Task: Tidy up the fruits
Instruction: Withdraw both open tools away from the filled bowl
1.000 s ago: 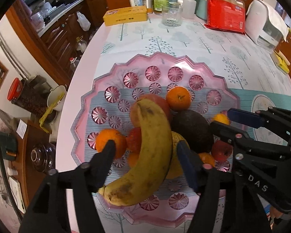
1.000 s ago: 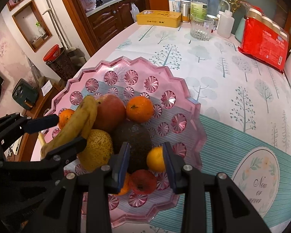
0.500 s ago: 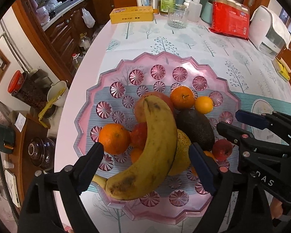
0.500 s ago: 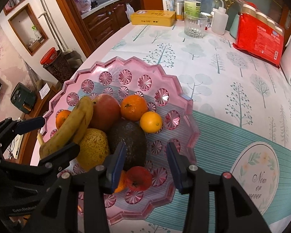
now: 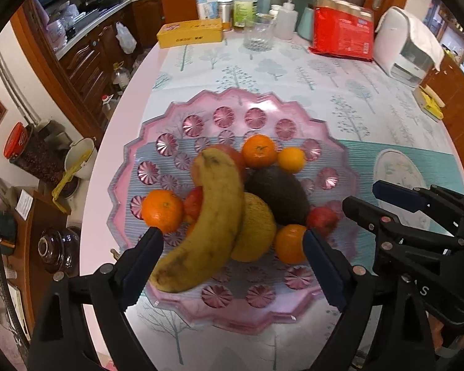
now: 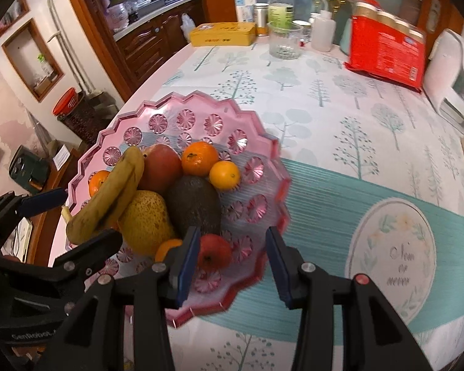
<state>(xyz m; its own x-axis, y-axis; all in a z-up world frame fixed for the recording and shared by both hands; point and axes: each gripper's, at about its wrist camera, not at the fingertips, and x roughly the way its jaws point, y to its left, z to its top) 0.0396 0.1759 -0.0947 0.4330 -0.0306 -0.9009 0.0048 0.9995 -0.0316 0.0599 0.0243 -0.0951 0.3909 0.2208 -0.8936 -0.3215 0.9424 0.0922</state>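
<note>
fruit sits heaped on the pink tray, banana laid over the pear beside the avocado, so we hold the left gripper and right gripper above the tray's near edge, both jaws just opened, empty.

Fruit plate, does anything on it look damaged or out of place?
The banana looks overripe: dark brown bruising at its lower end near the pink plate's front rim, and speckling along the skin. It lies propped across the pear and other fruit rather than flat. Nothing has spilled off the plate.
</note>
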